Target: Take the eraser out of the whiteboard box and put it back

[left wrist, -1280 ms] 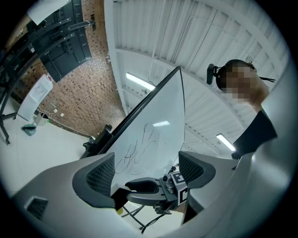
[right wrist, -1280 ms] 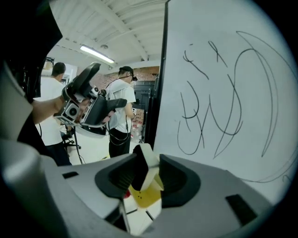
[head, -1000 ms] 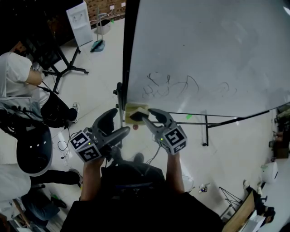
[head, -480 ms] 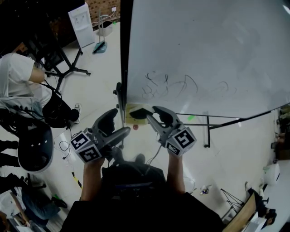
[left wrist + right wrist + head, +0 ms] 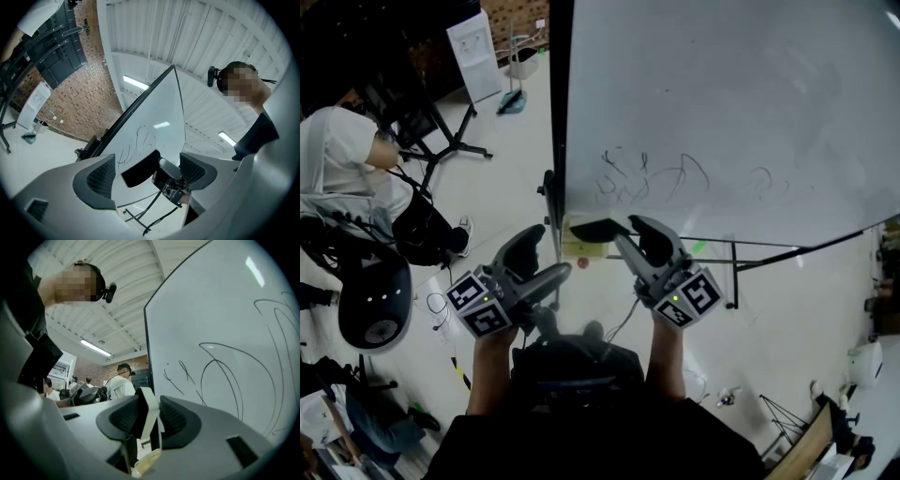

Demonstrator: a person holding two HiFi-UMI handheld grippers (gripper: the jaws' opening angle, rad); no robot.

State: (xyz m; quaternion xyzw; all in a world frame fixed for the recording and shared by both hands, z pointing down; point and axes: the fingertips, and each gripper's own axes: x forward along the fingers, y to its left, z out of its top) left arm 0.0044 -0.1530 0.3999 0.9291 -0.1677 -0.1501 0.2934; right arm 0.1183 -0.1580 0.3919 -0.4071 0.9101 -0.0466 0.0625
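The whiteboard (image 5: 722, 103) carries black scribbles (image 5: 652, 178). A yellowish box (image 5: 578, 246) hangs at its lower left corner. My right gripper (image 5: 626, 234) is shut on the eraser (image 5: 595, 230) and holds it just above the box, in front of the board's lower edge. In the right gripper view the eraser (image 5: 146, 423), white with a black face, stands upright between the jaws of my right gripper (image 5: 150, 405). My left gripper (image 5: 546, 255) is open and empty, left of the box. Between the jaws of my left gripper (image 5: 147, 161) show the black eraser (image 5: 139, 167) and the board (image 5: 154, 126).
A seated person in white (image 5: 342, 159) and a black round stool (image 5: 375, 314) are at the left of the floor. The whiteboard's stand legs (image 5: 729, 272) run under the board. A white cabinet (image 5: 475, 45) stands far back left.
My right gripper has risen with the eraser, from the box's mouth to just above it, and has turned a little. The left gripper has stayed where it was.
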